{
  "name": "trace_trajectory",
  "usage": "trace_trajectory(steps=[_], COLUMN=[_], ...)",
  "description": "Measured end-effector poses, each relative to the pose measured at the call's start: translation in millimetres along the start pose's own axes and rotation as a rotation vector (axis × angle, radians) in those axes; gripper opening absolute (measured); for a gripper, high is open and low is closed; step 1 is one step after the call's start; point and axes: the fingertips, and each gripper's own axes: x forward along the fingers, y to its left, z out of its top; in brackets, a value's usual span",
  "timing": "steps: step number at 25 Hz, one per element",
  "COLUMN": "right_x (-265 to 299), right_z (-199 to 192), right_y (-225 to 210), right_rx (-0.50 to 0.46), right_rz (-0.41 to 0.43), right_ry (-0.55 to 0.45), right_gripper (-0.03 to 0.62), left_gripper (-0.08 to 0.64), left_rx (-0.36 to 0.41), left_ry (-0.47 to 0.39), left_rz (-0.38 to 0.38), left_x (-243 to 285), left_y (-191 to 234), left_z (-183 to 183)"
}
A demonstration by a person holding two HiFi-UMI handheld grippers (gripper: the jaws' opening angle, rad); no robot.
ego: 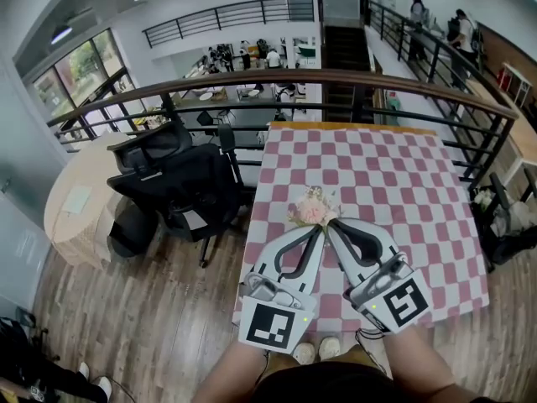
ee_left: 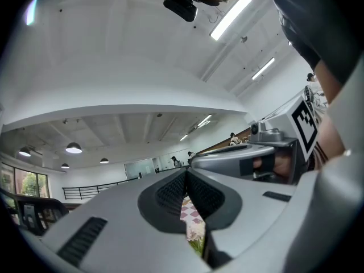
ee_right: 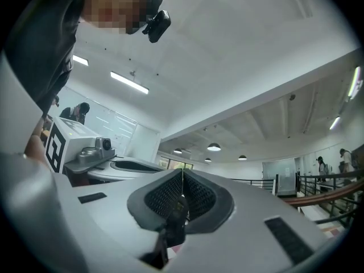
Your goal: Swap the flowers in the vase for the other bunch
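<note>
Head view: table (ego: pixel 403 191) under a pink-and-white checked cloth, seen from above. Bunch (ego: pixel 315 208), pale pink and white, sits over the table's near half, roughly midway between its left and right edges. Left gripper (ego: pixel 317 232) and right gripper (ego: pixel 332 227) reach in from the table's near edge, slanting toward each other, with both tips right at the bunch's near side. Whether the bunch rests on the table or hangs clear of it: cannot tell from here. Black chair (ego: pixel 172 183) on the wood floor just off the table's left edge. Railing (ego: pixel 336 78) runs along the table's far edge and down its right side. Left gripper view: jaws together, ribbed pads meeting at the tips. The slit below them shows the table's checks plus a scrap of pale bloom and green. Nothing made out between the pads themselves. The right gripper lies close alongside. Right gripper view: jaws closed, with a dark stem (ee_right: pixel 175 212) pinched between the pads and running down out of them. The table hardly shows from here.
</note>
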Motion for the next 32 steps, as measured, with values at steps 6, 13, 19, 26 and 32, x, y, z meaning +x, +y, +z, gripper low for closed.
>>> trace_trajectory(steps=[6, 13, 19, 26, 32], right_x=[-5.9, -12.1, -10.9, -10.4, -8.9], right_z=[3.8, 0.0, -3.6, -3.7, -4.0], right_y=[-6.5, -11.5, -7.4, -7.9, -2.0], right_rx=[-0.023, -0.068, -0.051, -0.032, -0.036], right_rz=[-0.006, -0.025, -0.017, -0.019, 0.001], right_ry=[-0.016, -0.006, -0.001, -0.01, -0.007], right_gripper=[0.034, 0.032, 0.032, 0.032, 0.032], left_gripper=[0.008, 0.008, 0.008, 0.008, 0.008], left_rx=[-0.022, -0.014, -0.024, -0.012, -0.003], left_ry=[-0.012, -0.011, -0.005, 0.014, 0.022], left_rz=[0.022, 0.022, 0.01, 0.008, 0.01], left_x=[2.8, 7.8, 5.7, 3.5, -0.7], left_y=[1.0, -2.6, -5.8, -5.2, -3.7], left_z=[-1.1, 4.5, -1.0, -2.7, -1.8])
